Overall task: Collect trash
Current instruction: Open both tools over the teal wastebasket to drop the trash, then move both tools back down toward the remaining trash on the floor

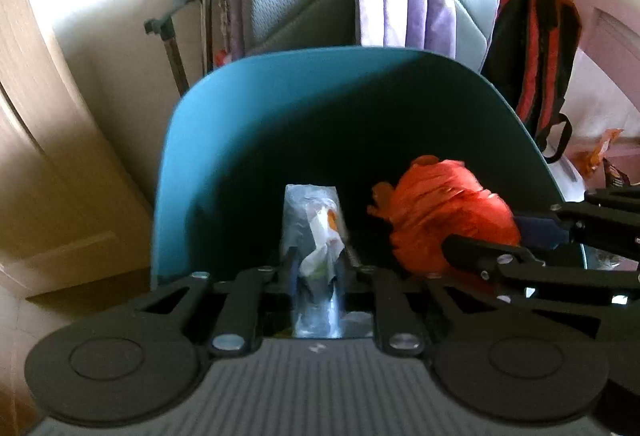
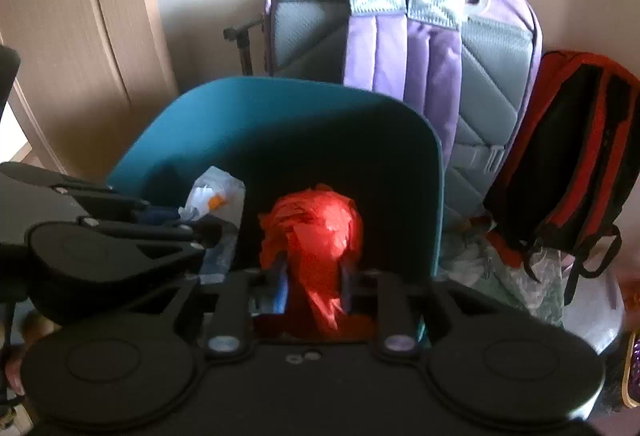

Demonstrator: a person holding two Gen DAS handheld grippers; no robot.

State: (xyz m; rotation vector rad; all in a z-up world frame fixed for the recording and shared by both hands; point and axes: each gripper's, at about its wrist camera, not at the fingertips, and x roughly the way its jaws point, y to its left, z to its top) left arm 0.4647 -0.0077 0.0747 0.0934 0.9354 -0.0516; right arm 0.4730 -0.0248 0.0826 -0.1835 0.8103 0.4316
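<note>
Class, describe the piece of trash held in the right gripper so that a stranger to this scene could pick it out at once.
Find the teal bin standing in front of the purple backpack. Two grippers hold trash over its opening, side by side. The right gripper holds a crumpled orange-red plastic bag; its neighbour, in the left gripper, is a clear plastic wrapper with white and orange scraps inside.

Purple backpack [image 2: 404, 48] and red bag [image 2: 568, 156] crowd behind teal bin [image 2: 280, 108].

Both views dim and soft. Daylight strikes the upper left of the teal bin [image 1: 248, 108]; its interior lies in shadow. Fisheye bending at edges; slight motion blur.
</note>
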